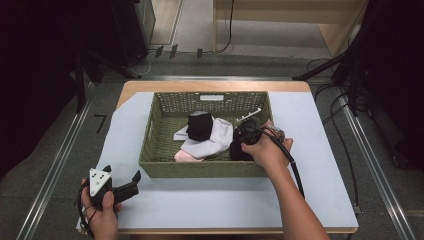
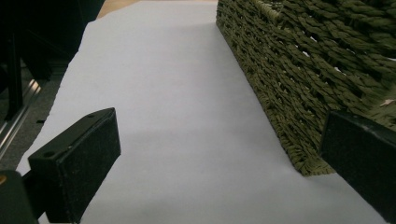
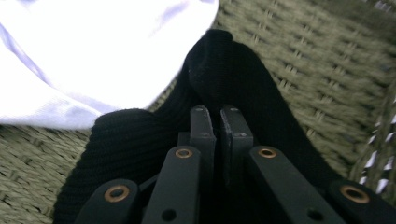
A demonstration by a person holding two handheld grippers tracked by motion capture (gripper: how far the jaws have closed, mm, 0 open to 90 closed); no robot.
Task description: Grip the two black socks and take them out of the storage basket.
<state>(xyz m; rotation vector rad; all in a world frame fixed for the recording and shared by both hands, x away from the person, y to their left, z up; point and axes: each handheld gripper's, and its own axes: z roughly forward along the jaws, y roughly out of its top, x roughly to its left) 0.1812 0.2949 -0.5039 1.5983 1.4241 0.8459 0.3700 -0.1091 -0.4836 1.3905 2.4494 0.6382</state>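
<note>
Nearest to the person, the left gripper (image 1: 131, 184) rests on the pale sheet (image 1: 215, 200) in front of the green woven basket (image 1: 155, 167), its jaws standing wide apart with nothing between them. Farther in, the right gripper (image 3: 217, 119) is down inside the basket, jaws nearly together and pinching a fold of the black knitted cloth (image 3: 233, 70). Just beyond it lies a white cloth (image 1: 212, 140), and on top another dark piece (image 1: 200, 125), maybe a sock; the high view is too small to tell.

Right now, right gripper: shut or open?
Shut. In the right gripper view the right gripper has its jaws nearly together, pinching a fold of the black knit sock inside the woven basket.
</note>
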